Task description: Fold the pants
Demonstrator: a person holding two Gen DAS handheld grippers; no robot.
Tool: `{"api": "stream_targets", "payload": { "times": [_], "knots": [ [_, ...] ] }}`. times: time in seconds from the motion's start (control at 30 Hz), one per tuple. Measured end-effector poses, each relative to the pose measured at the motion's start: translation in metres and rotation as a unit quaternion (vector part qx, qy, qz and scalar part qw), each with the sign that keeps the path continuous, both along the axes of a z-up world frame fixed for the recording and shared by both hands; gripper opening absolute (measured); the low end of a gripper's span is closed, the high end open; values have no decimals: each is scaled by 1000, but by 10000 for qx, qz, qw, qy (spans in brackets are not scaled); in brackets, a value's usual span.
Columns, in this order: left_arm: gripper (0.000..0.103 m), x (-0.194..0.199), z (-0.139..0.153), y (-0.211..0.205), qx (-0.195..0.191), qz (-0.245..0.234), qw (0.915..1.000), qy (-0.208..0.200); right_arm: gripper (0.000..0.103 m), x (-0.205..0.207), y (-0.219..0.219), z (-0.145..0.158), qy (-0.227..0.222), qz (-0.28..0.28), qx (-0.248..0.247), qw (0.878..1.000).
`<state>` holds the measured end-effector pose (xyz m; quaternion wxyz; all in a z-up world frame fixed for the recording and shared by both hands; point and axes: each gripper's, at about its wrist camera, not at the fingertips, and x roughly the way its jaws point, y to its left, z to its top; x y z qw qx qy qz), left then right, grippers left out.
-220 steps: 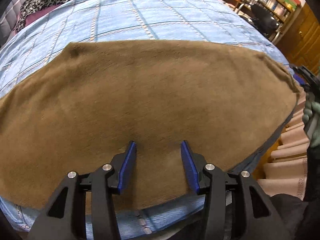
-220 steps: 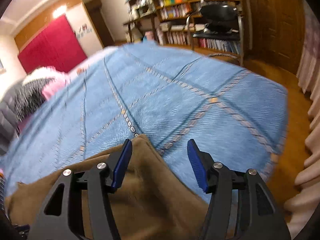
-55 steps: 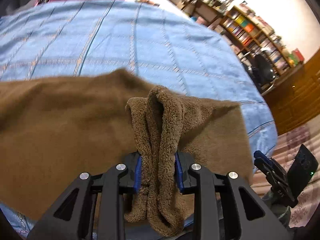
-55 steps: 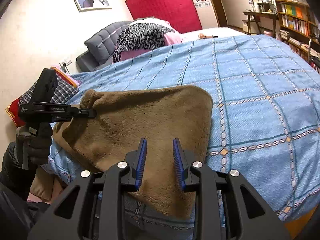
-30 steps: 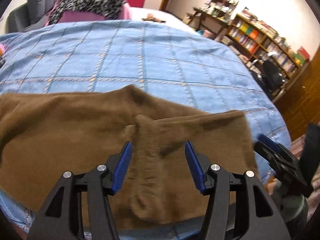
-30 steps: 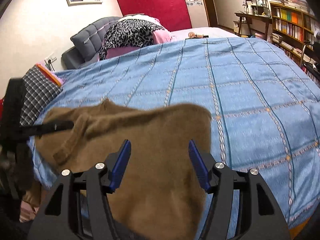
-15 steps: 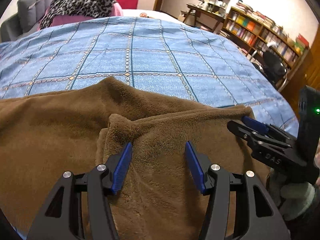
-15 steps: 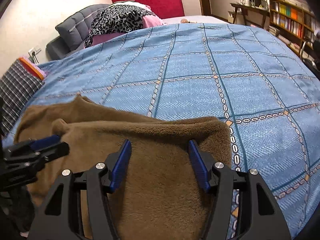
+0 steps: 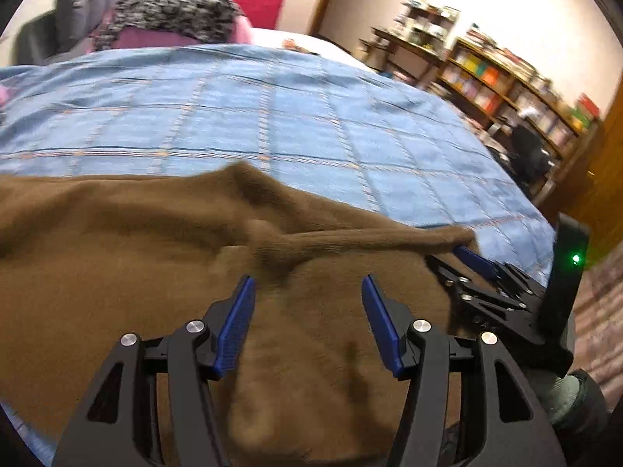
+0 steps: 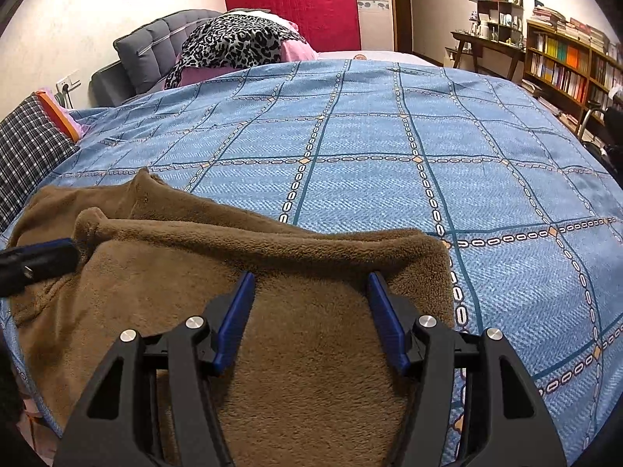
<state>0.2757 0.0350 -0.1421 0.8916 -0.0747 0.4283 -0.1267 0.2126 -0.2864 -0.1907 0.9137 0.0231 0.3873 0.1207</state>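
Brown fleece pants lie folded over on a blue checked bedspread, near its front edge. My left gripper is open and empty just above the top layer. My right gripper is open and empty above the pants, close to their right folded edge. The right gripper's body shows at the right of the left wrist view. The left gripper's fingertips show at the left of the right wrist view, against the pants' left fold.
The bedspread stretches far ahead. A grey headboard and a leopard-print cloth lie at the far end. A checked cushion is at the left. Bookshelves and a desk stand at the right.
Both grippers let go of the pants about a second ago and stay open. The left view has swung and blurred; the folded layer now lies flatter and the right gripper sits lower in it.
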Motion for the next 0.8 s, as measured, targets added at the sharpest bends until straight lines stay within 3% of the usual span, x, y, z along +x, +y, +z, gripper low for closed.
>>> {"api": "stream_targets", "payload": {
  "times": [0.13,0.27,0.4,0.63,0.7,0.8],
  "knots": [
    [65,-13,11,43,89,678,9977,-31,61,1,0,1,27,-17,4,10000],
    [65,-26,20,103,-9,1580,9874,33,61,1,0,2,46,-37,-32,10000],
    [65,-47,24,163,-122,2372,9713,105,61,1,0,2,78,-51,-42,9999],
    [65,-74,17,233,-120,3313,9430,305,61,3,1,3,95,-77,-88,9999],
    [65,-80,12,251,-230,3590,9323,360,61,3,2,3,97,-82,-103,9999],
    [65,-82,-1,270,-550,3766,9237,440,61,4,3,3,107,-88,-124,9998]
  ]
}}
